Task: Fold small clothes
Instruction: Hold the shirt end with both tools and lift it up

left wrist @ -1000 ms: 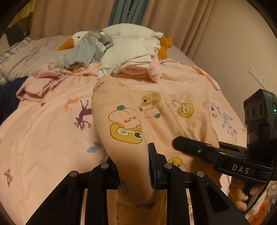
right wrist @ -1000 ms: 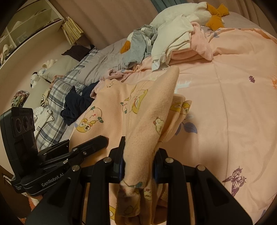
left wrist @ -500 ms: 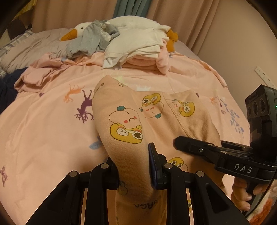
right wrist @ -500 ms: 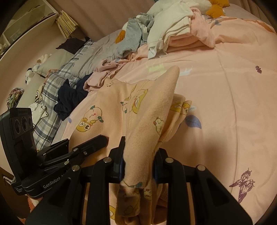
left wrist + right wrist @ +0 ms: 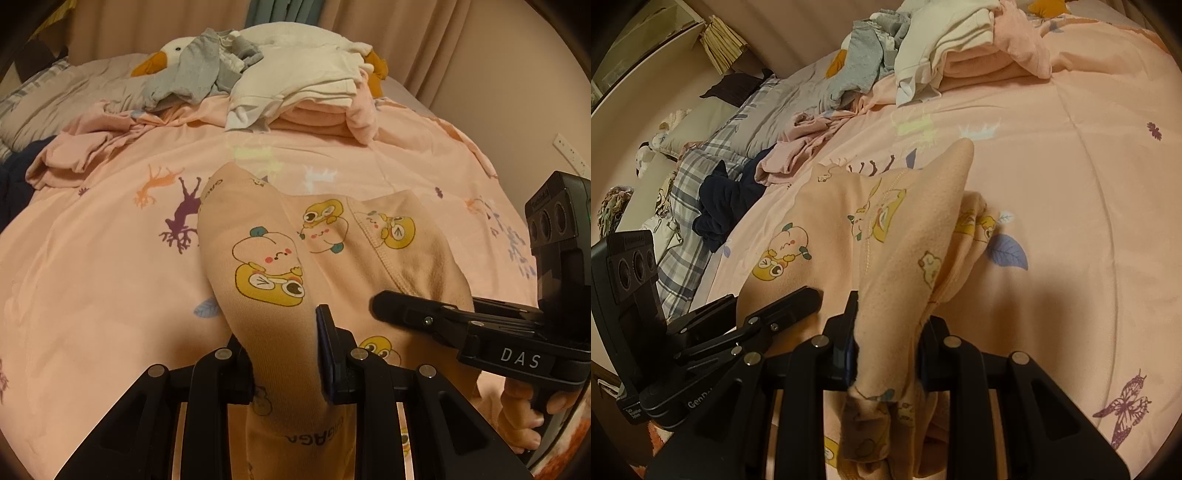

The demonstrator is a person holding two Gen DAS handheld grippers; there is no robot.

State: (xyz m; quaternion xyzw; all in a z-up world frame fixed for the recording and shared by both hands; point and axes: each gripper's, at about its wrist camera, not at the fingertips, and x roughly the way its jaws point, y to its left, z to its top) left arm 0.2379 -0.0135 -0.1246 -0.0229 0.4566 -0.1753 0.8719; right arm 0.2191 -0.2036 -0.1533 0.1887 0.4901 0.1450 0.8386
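The wide bed under its pink animal-print quilt [image 5: 110,277] gives plenty of flat room in front of the heap of white, grey and pink clothes [image 5: 295,96], so the small peach cartoon-print fleece garment [image 5: 332,258] is best lowered evenly and laid smooth on that bare patch. It hangs just above the quilt between the two tools. The left hand-held gripper [image 5: 286,354] and the right hand-held gripper [image 5: 886,343] are each nearly closed, pinching a bunched fold, so keeping them level and apart should hold the cloth taut.
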